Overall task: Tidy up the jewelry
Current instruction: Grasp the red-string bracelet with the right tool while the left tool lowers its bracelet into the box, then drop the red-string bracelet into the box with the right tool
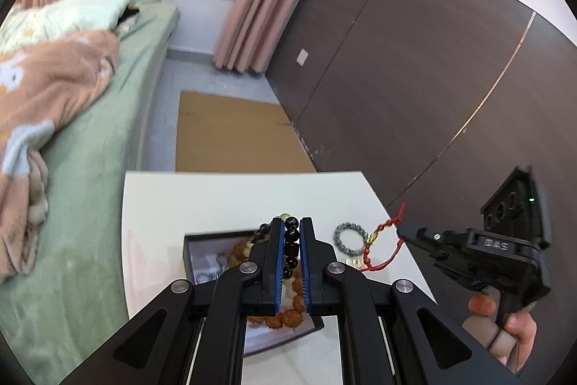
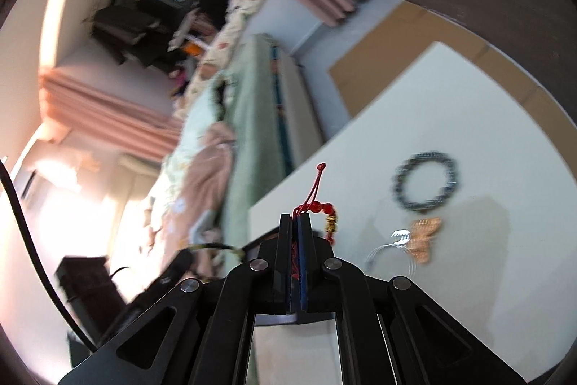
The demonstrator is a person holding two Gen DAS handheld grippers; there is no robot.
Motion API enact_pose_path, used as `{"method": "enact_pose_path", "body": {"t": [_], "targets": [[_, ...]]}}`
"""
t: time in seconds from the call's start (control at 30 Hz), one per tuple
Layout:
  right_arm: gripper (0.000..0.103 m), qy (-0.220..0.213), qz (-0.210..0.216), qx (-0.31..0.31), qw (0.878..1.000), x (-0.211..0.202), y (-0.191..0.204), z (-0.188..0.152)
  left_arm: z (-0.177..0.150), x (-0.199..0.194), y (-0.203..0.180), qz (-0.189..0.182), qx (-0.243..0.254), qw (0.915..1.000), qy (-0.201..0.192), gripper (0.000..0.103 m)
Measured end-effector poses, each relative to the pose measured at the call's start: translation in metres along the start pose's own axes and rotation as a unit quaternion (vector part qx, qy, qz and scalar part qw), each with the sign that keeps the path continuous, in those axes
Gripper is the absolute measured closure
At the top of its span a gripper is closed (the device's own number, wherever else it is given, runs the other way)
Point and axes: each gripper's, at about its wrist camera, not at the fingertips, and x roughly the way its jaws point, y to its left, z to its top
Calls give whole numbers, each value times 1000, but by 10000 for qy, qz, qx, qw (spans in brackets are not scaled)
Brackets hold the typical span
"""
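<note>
Your left gripper (image 1: pixel 291 228) was clamped on a black bead bracelet (image 1: pixel 291 240), held above the dark jewelry box (image 1: pixel 188 249) on the white table (image 1: pixel 223 201). Brown beads (image 1: pixel 285 314) lay inside that box. Your right gripper (image 2: pixel 296 222) was pinched tight on a red cord bracelet (image 2: pixel 317 204) with a gold charm, lifted off the table at about three o'clock from the left one. A grey bead bracelet (image 2: pixel 425 181) rested on the table at two o'clock from the right gripper, with a copper-coloured piece (image 2: pixel 423 239) just below it and a thin clear loop (image 2: pixel 387 253) beside that.
</note>
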Motion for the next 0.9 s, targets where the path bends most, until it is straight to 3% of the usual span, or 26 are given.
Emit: {"method": "enact_pose_path", "body": {"t": [0.1, 0.13, 0.17, 0.2, 0.23, 0.67, 0.7, 0.73, 0.8, 0.9], "targets": [[98, 51, 258, -249, 9993, 8, 19, -7, -3, 3, 6, 43, -69, 9999, 127, 89], [98, 70, 335, -320, 9989, 10, 24, -9, -3, 2, 7, 40, -85, 9999, 119, 68], [98, 95, 415, -391, 9983, 13, 29, -11, -3, 0, 9, 41, -106, 9999, 88, 30], [98, 122, 495, -466, 9976, 16, 34, -14, -2, -4, 11, 50, -144, 9999, 23, 13], [98, 152, 565, -529, 9969, 19, 39, -16, -2, -8, 13, 74, -198, 9997, -83, 2], [98, 477, 764, -993, 9910, 58, 73, -37, 7, -44, 52, 522, -489, 9958, -581, 2], [87, 658, 703, -1027, 9900, 65, 74, -39, 8, -47, 55, 498, -506, 9957, -596, 2], [55, 866, 626, -987, 9894, 72, 73, -39, 8, -48, 56, 488, -514, 9957, -600, 2], [19, 862, 457, -816, 9919, 73, 63, -38, 7, -49, 58, 490, -521, 9956, -599, 2], [17, 771, 320, -674, 9942, 66, 51, -33, 7, -50, 58, 483, -523, 9957, -601, 2]]}}
